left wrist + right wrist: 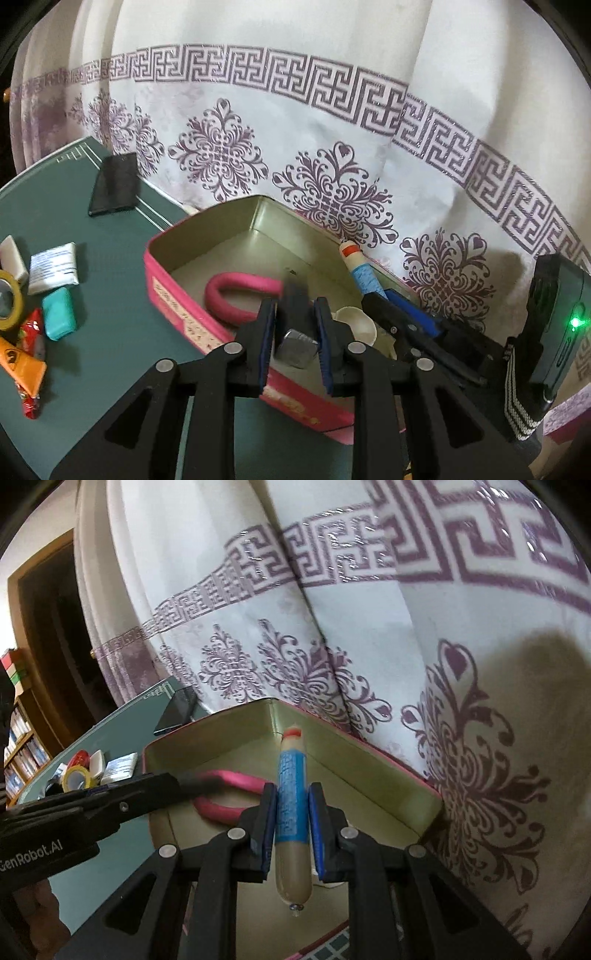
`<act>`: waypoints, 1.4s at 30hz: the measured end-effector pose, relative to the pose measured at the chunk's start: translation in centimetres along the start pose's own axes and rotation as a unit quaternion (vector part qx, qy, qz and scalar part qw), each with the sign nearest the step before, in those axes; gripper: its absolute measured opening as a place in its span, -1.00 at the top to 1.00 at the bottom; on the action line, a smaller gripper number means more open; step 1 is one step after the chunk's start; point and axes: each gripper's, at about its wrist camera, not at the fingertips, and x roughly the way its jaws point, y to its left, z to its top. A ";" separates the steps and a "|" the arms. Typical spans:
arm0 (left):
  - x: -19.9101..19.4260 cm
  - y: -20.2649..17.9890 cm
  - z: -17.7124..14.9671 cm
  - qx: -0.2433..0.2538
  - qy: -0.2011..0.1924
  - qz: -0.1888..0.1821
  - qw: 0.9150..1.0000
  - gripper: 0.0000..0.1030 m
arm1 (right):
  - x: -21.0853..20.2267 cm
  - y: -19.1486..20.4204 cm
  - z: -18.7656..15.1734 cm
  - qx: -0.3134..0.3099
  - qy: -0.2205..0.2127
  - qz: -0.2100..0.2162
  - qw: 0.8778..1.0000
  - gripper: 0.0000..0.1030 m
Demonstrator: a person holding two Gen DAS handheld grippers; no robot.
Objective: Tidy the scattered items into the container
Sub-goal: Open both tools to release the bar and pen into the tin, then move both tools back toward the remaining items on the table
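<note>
A pink tin box [173,295] with a gold inside stands open on the green mat. In it lie a pink curved foam piece [236,291] and a white round object [356,323]. My left gripper [295,325] is over the box, shut on a dark grey object with a silver end [297,345]. My right gripper [292,823] is shut on a sausage with a blue label [291,805] and holds it over the box [369,760]. The right gripper also shows in the left wrist view [391,310], holding the sausage [364,275] at the box's far side.
Left of the box on the mat [92,251] lie a teal eraser [59,314], a white packet [53,267], a white block [13,256], a yellow tape roll [7,304], red and orange wrappers [26,360] and a black phone [114,184]. A patterned curtain [295,129] hangs close behind.
</note>
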 end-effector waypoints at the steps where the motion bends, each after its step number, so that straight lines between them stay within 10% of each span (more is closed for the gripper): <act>1: 0.0 -0.2 -0.1 0.004 0.000 -0.001 1.000 0.34 | -0.1 -0.1 0.0 0.001 -0.002 0.000 1.000 0.61; 5: -0.7 0.0 -0.1 0.005 -0.015 0.016 1.000 -0.20 | -0.4 0.0 0.1 -0.001 -0.016 -0.006 1.000 0.39; 34: -8.1 11.8 -2.8 -0.115 -0.051 0.159 0.979 -0.20 | -0.3 10.3 -1.5 -0.097 0.000 0.107 0.990 0.19; 42: -10.9 17.4 -4.2 -0.166 -0.064 0.231 0.956 -0.20 | -0.1 13.8 -2.8 -0.136 0.010 0.140 0.981 -0.45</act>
